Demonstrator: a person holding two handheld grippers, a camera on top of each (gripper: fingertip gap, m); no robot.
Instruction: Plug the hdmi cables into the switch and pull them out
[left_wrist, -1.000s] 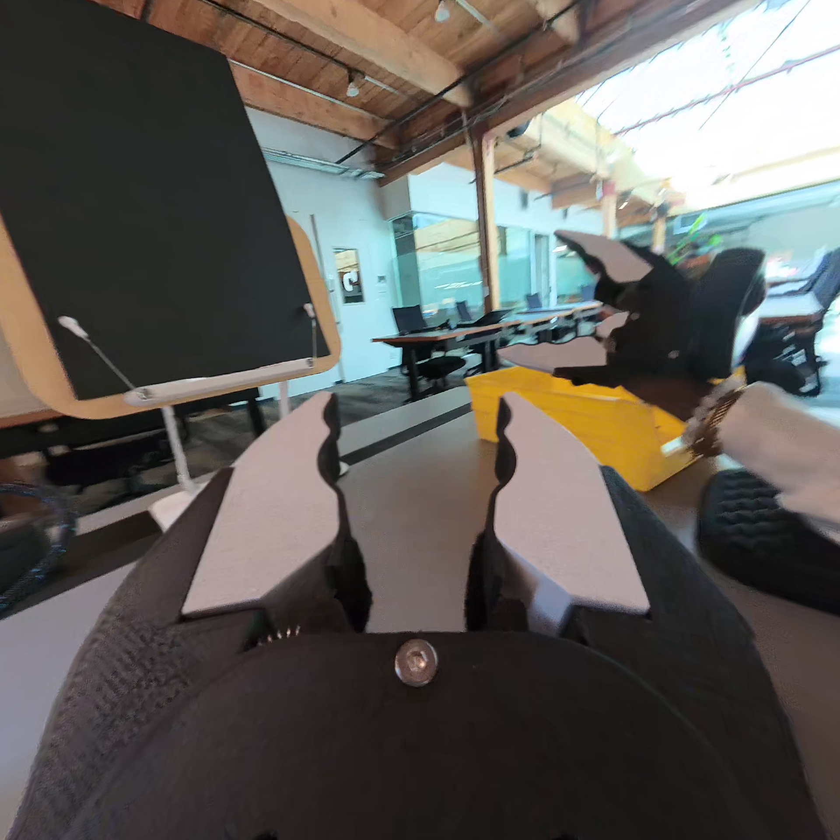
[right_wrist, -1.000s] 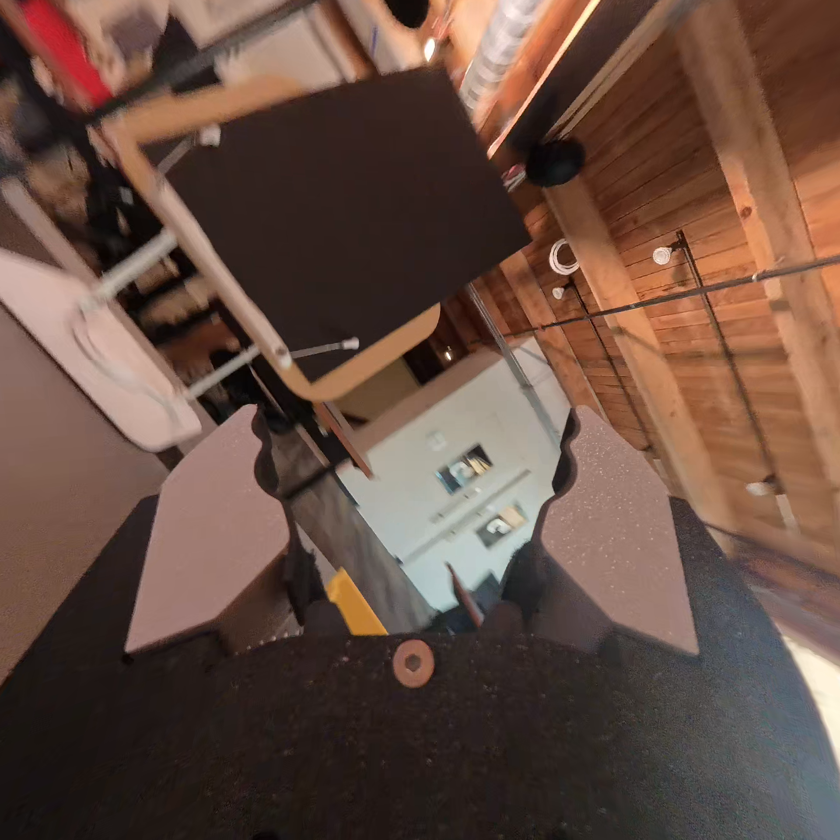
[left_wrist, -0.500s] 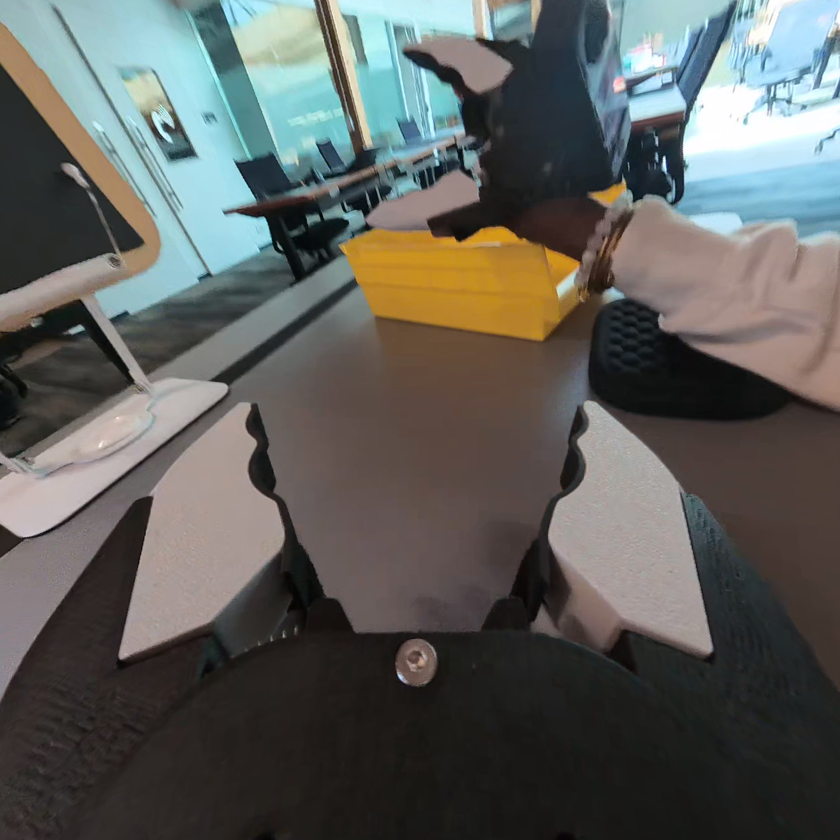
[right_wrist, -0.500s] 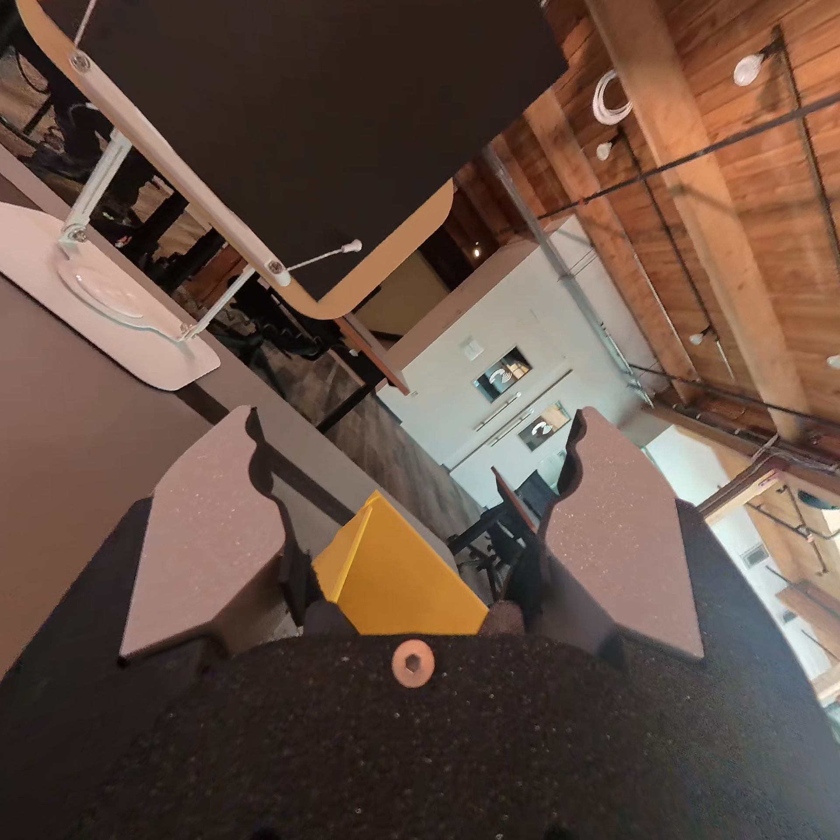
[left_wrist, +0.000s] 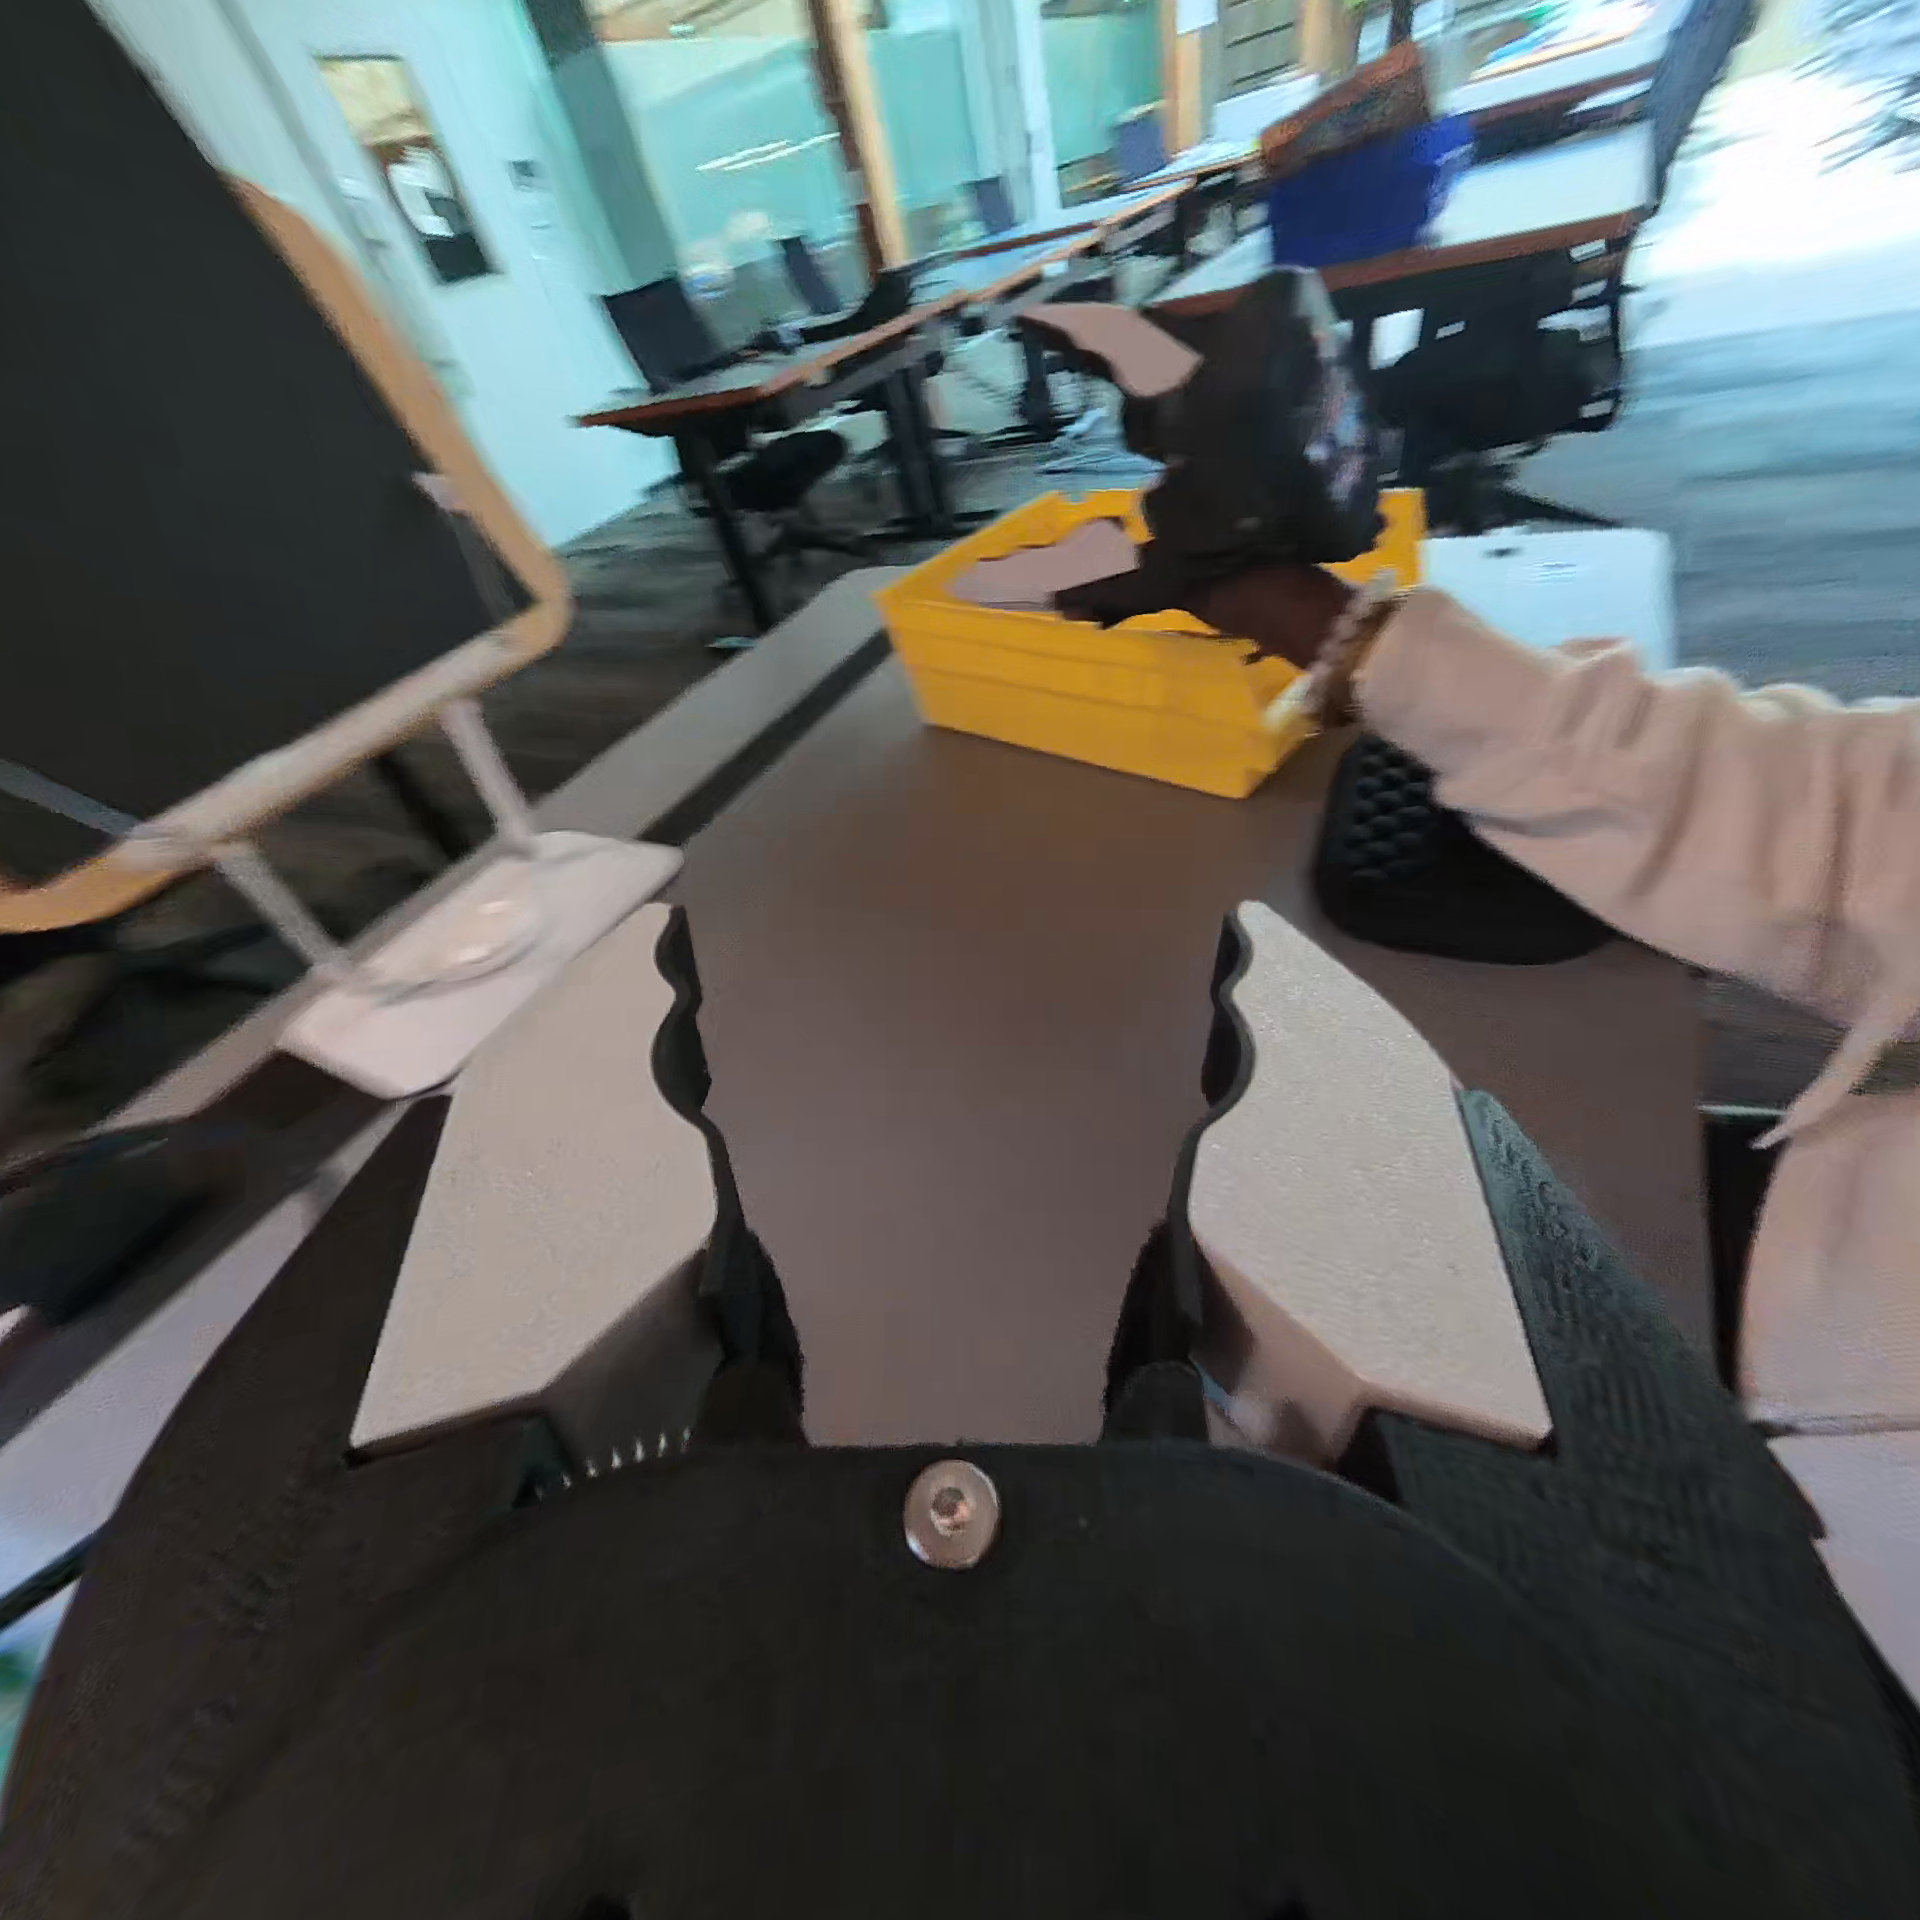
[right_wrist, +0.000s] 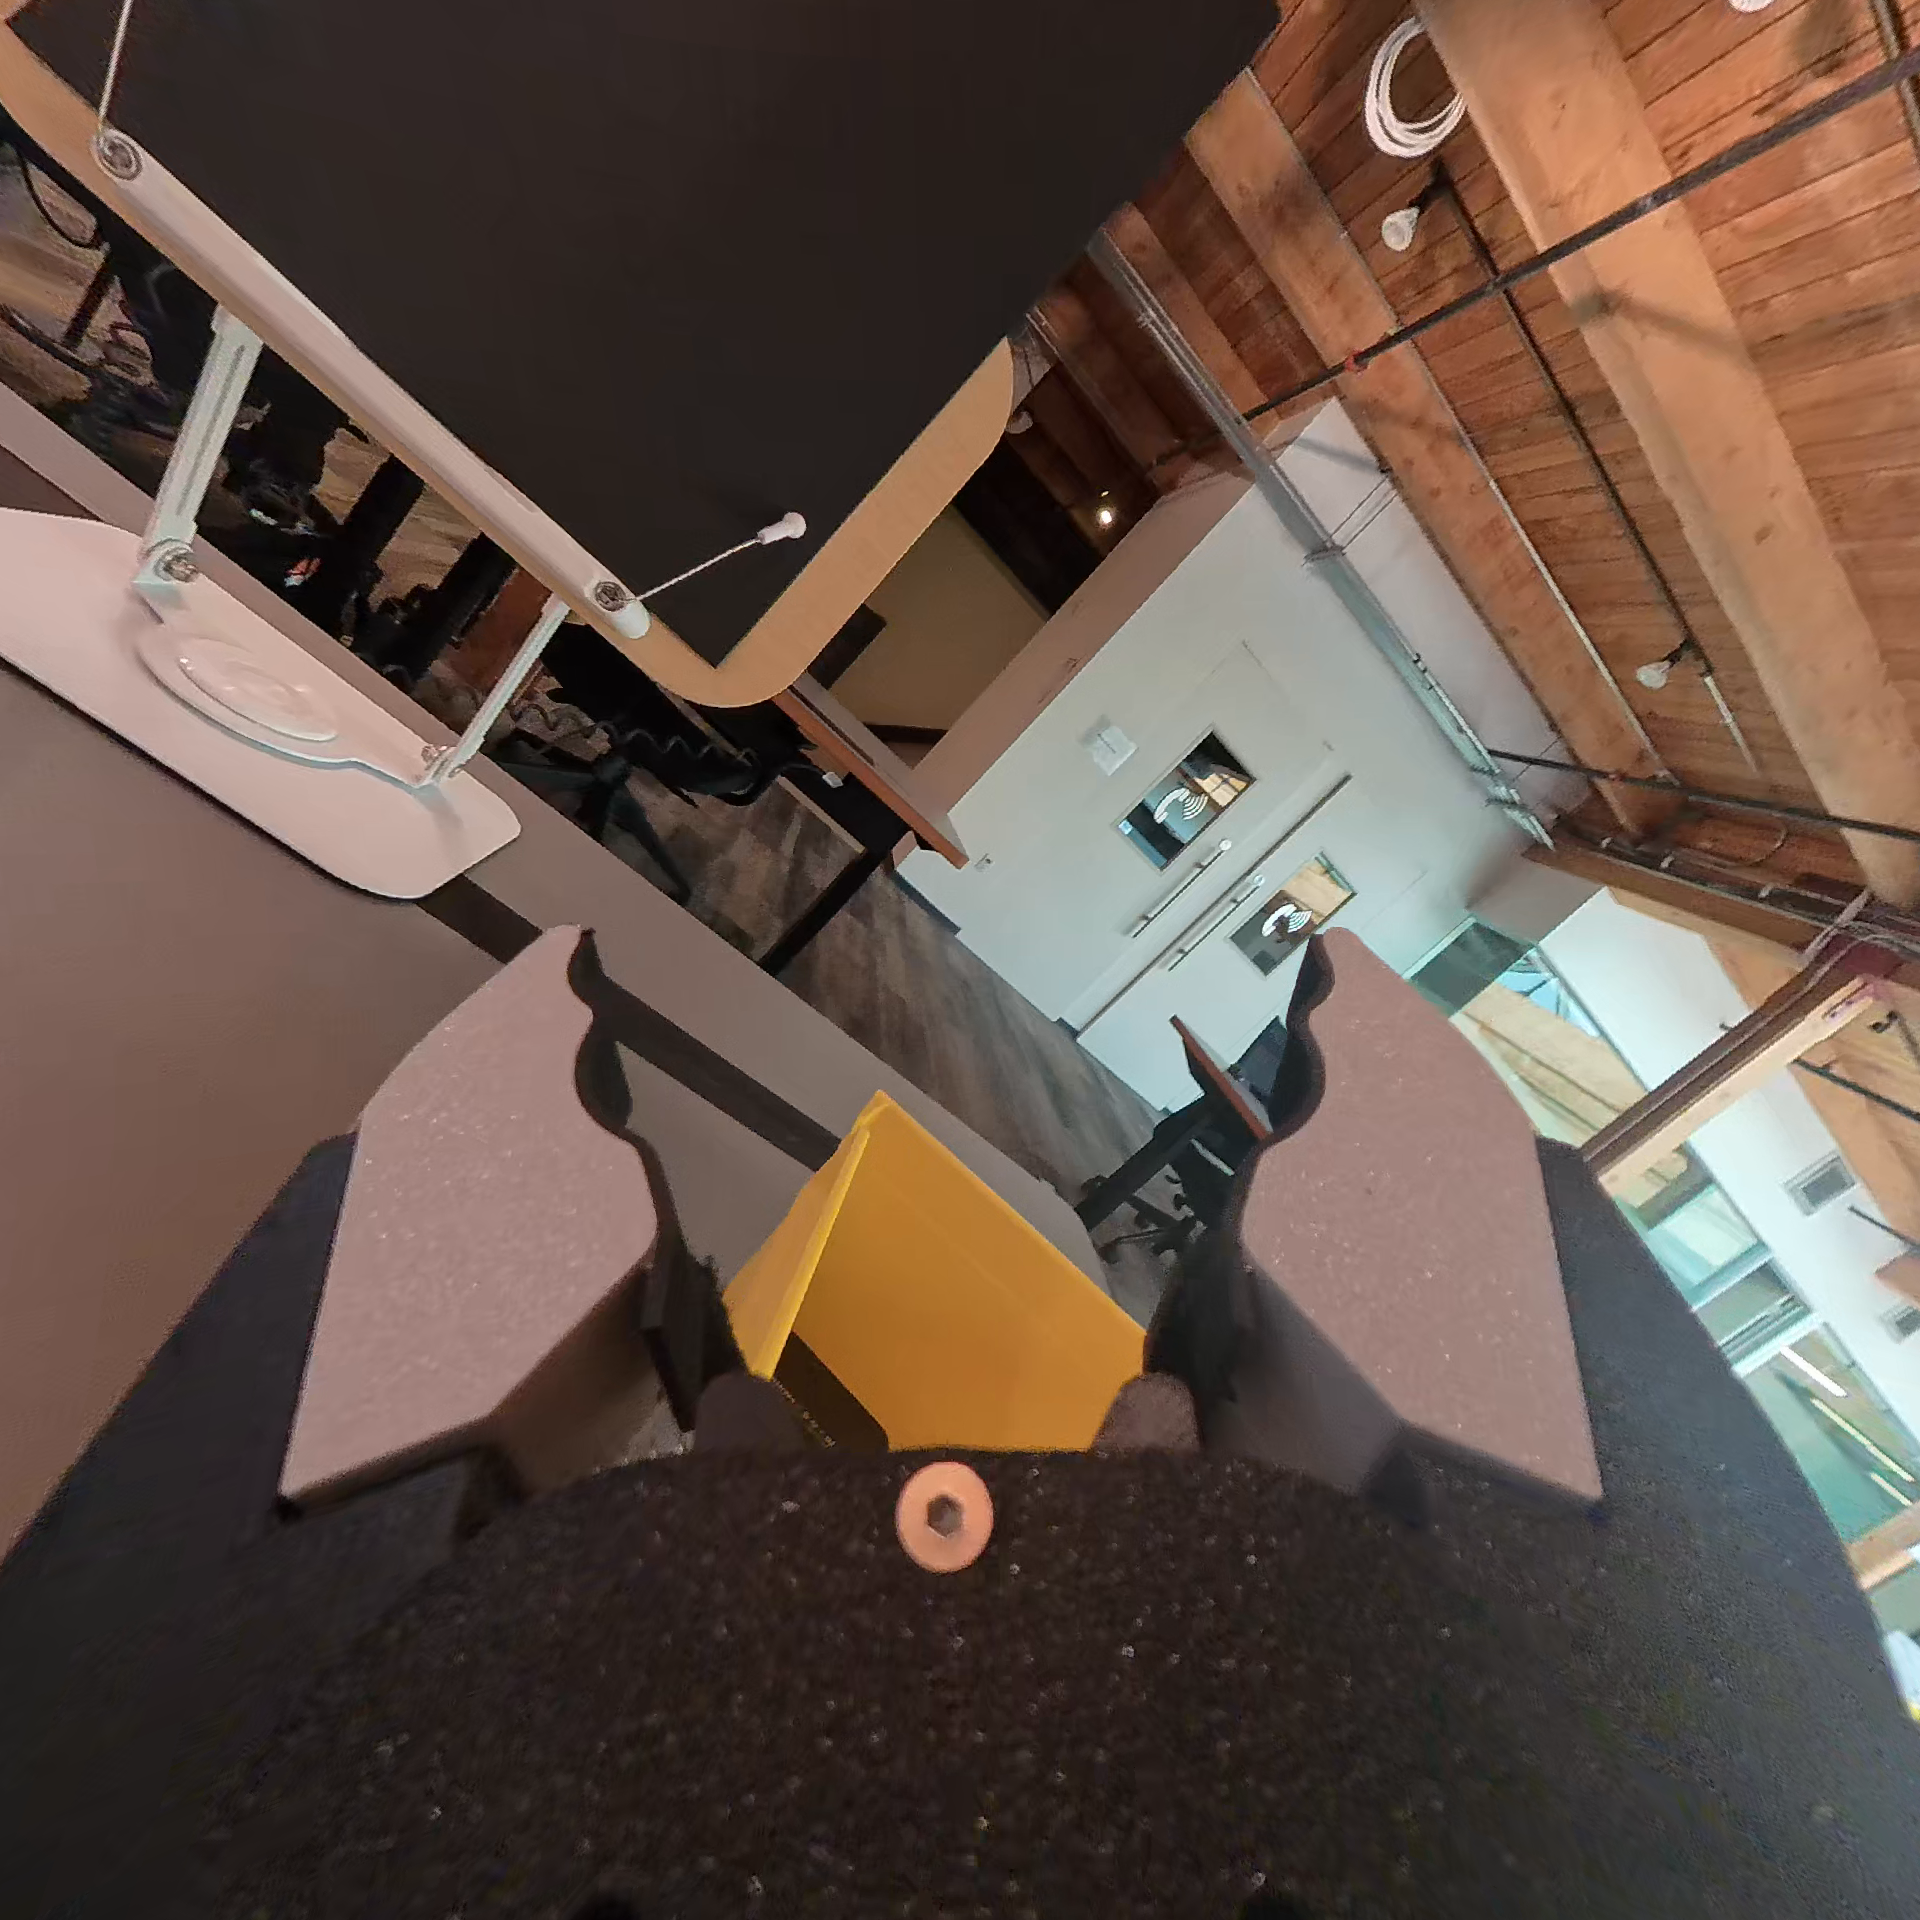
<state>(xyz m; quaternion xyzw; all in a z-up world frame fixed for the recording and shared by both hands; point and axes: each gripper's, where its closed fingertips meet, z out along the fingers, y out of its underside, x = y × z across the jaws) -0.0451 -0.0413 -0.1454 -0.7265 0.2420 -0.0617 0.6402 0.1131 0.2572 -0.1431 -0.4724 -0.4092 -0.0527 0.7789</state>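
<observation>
Left gripper (left_wrist: 951, 935) is sitting in the lower half of the left wrist view with its jaws spread wide and nothing between them; only bare dark table (left_wrist: 956, 852) is showing in the gap. Right gripper (right_wrist: 945, 956) is likewise standing wide open and empty in its own view, tilted so that the wooden ceiling (right_wrist: 1662, 312) is filling the upper right of the frame. In the left wrist view it is appearing in the upper centre-right, held by a hand in a pale sleeve (left_wrist: 1621, 769), and is hovering over the yellow bin (left_wrist: 1091, 675).

The yellow bin is resting on the table at upper centre of the left wrist view; in the right wrist view its corner is showing low in the frame between the fingers (right_wrist: 488, 1195). A dark edge is showing inside it; what it is cannot be told. Neither the hdmi cables nor the switch is identifiable in either view.

A black board (left_wrist: 187, 436) on a white stand (left_wrist: 478, 956) is occupying the upper left of both views. A black textured pad (left_wrist: 1434, 883) is lying at right, beside the bin.
</observation>
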